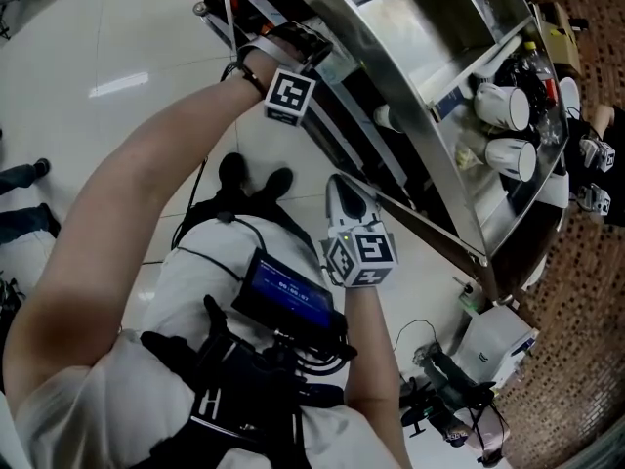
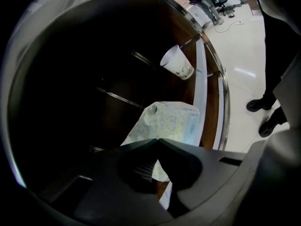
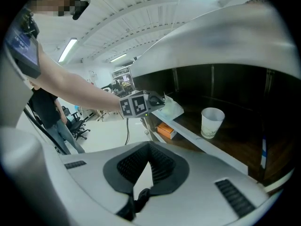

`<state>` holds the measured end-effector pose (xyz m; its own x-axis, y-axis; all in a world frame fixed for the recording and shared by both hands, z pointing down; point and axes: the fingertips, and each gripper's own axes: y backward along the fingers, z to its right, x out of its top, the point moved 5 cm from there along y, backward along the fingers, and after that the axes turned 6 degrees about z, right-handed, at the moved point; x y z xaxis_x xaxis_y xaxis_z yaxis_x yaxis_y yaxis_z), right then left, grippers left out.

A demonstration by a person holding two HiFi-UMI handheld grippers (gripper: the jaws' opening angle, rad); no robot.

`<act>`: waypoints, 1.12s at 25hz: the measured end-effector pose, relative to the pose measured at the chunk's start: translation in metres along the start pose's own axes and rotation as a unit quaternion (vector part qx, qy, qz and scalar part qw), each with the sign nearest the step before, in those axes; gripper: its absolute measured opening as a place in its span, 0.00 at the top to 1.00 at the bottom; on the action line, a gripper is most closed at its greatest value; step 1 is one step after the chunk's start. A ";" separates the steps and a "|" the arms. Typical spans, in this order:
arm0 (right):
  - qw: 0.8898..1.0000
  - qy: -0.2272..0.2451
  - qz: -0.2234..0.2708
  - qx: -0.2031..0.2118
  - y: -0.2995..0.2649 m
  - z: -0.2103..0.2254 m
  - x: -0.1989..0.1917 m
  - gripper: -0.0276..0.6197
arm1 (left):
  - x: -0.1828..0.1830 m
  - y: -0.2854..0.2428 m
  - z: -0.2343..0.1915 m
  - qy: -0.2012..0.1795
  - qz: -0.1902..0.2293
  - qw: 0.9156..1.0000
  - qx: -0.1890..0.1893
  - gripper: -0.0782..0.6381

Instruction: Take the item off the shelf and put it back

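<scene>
The soft pale packet with a fine greenish print (image 2: pixel 169 121) was held at its near edge by the dark left gripper (image 2: pixel 157 142). The two jaws of this gripper were closed upon the packet, and their tips met over the wrapper. The packet was at the front edge of the dark brown wooden shelf (image 3: pixel 235 147); whether it rested on the board or was a little lifted, I could not tell. Its lower part was hidden behind the jaws, and the print on its small blue and white label was too fine to read. The wrapper looked thin and crinkled, and swollen like a little pillow.

The white right gripper (image 3: pixel 150 147) was kept apart from the shelf, near the person's body. Its black ribbed pads met at the tips, and nothing was between them.

Along the front of the shelf ran a smooth white strip (image 3: pixel 202 144). Behind this strip, well apart from the packet, a white paper cup (image 3: pixel 211 121) stood upright on the same board. Below the strip, a flat orange box (image 3: pixel 165 131) lay on a lower level, partly cut off by it. Over all of this curved the brushed metal top of the cabinet (image 3: pixel 221 46). The back of the shelf was very dark and hard to make out.
</scene>
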<state>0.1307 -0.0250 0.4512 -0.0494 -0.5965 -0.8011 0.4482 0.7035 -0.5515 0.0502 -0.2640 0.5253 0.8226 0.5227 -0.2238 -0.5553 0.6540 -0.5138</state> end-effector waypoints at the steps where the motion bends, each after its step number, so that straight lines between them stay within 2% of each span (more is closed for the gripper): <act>1: 1.000 0.001 0.000 0.001 -0.002 0.000 0.000 0.95 | 0.001 0.004 0.002 0.005 0.002 1.000 -0.001 0.88; 6: 1.000 0.002 0.004 0.007 -0.006 -0.002 0.000 0.95 | 0.011 0.036 0.014 0.040 0.015 0.999 -0.007 0.88; 9: 1.000 0.001 0.009 0.011 -0.007 -0.002 -0.002 0.95 | 0.015 0.059 0.022 0.081 0.023 0.996 -0.009 0.88; 13: 1.000 0.001 0.015 0.014 -0.003 -0.002 -0.003 0.95 | 0.023 0.098 0.022 0.150 0.038 0.988 -0.002 0.88; 16: 1.000 0.001 0.024 0.014 0.000 0.001 -0.003 0.95 | 0.023 0.124 0.025 0.182 0.048 0.982 -0.002 0.88; 20: 0.999 0.001 0.035 0.015 0.005 0.002 -0.002 0.95 | 0.021 0.158 0.020 0.258 0.050 0.965 0.004 0.88; 24: 0.999 0.014 0.049 0.018 0.011 0.002 0.003 0.95 | 0.026 0.192 -0.005 0.319 0.052 0.946 0.027 0.88; 28: 0.998 0.024 0.062 0.022 0.013 0.001 0.010 0.95 | 0.033 0.219 -0.026 0.368 0.083 0.925 0.041 0.88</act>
<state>0.1372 -0.0222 0.4358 -0.0331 -0.4868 -0.8729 0.4918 0.7524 -0.4383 -0.0408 -0.1176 0.3840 0.5697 0.1255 -0.8122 -0.6633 0.6537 -0.3643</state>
